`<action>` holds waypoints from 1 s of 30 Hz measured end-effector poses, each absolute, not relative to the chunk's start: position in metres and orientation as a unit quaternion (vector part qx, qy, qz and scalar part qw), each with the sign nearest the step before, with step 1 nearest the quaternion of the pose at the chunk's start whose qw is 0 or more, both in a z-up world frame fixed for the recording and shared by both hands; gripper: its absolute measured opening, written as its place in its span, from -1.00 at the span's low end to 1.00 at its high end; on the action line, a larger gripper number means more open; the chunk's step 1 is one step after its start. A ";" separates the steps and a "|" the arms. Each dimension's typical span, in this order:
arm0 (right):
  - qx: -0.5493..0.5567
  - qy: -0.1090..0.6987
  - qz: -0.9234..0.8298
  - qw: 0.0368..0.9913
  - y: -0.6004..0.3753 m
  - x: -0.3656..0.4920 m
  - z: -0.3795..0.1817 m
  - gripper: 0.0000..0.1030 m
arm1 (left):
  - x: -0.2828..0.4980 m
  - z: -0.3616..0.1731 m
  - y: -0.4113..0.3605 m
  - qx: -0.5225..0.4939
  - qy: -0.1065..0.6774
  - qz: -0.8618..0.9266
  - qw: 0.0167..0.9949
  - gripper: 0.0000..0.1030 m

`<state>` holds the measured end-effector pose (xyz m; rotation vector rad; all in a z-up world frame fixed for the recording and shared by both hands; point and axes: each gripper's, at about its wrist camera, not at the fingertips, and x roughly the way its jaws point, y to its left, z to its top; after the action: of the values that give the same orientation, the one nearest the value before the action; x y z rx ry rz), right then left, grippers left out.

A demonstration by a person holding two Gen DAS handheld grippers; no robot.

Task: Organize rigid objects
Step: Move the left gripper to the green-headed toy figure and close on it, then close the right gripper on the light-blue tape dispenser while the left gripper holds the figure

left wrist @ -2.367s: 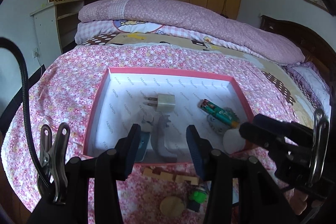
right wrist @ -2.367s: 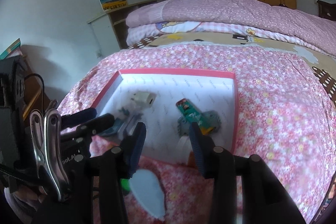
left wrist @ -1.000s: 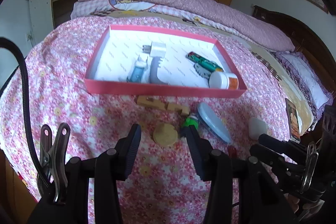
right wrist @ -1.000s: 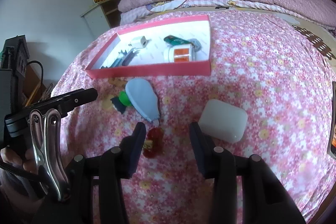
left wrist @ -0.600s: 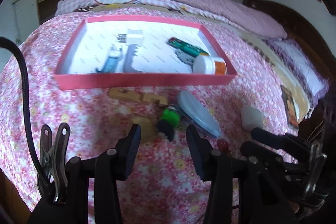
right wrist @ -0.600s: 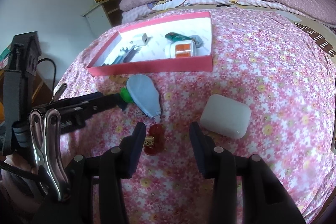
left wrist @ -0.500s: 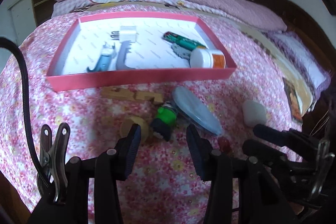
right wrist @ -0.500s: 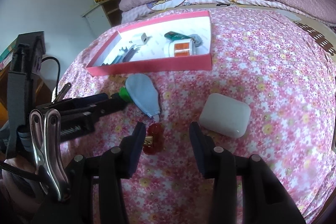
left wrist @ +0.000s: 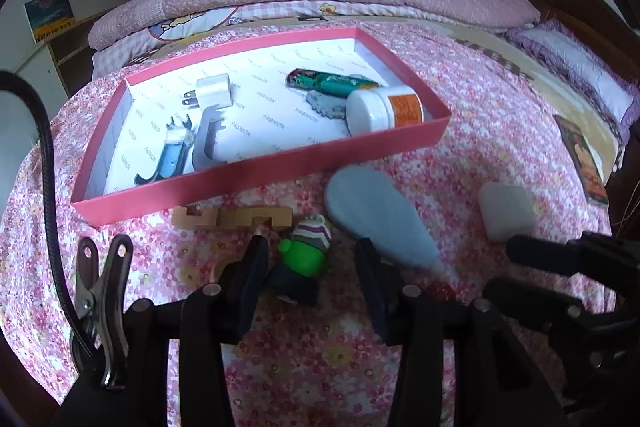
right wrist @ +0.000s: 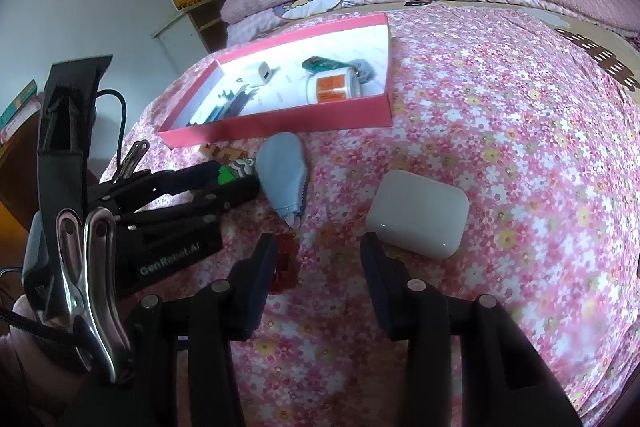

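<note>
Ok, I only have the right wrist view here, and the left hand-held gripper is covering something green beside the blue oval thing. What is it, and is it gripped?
Observer: It is a small green toy figure with a striped cap, lying on the bedspread. The left hand-held gripper is open, with one finger on each side of the toy and a gap to each, so it is not gripped.
Operator: And the brown bit near the tray?
Observer: That is a notched wooden piece, lying flat just outside the near wall of the pink tray.
Operator: The tray's left end is a blur for me.
Observer: A blue-and-white tool lies there, right beside a grey toothed piece.
</note>
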<state>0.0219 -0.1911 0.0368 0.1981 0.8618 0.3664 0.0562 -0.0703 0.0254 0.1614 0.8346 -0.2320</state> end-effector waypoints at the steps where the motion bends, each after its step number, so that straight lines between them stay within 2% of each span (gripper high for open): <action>1: 0.096 0.415 0.176 0.888 -0.191 0.022 0.037 -0.14 | 0.055 0.025 -0.071 0.078 0.406 -0.114 0.903 -0.09; 6: 0.099 0.416 0.177 0.886 -0.192 0.022 0.035 -0.14 | 0.052 0.018 -0.074 0.072 0.415 -0.130 0.897 -0.10; 8: 0.099 0.416 0.177 0.886 -0.192 0.022 0.035 -0.14 | 0.054 0.019 -0.076 0.072 0.411 -0.132 0.899 -0.22; 10: 0.098 0.415 0.177 0.887 -0.191 0.021 0.035 -0.14 | 0.055 0.019 -0.074 0.062 0.411 -0.134 0.900 -0.45; 12: 0.100 0.416 0.177 0.887 -0.192 0.021 0.035 -0.14 | 0.056 0.021 -0.068 0.047 0.411 -0.136 0.900 -0.55; 30: 0.067 0.416 0.185 0.888 -0.168 0.032 0.041 -0.14 | 0.028 0.040 -0.005 -0.027 0.405 -0.102 0.908 -0.55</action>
<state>0.0322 -0.1678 0.0413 0.1385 0.8647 0.3842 0.0275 -0.0050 0.0397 -0.0566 0.8349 -0.2106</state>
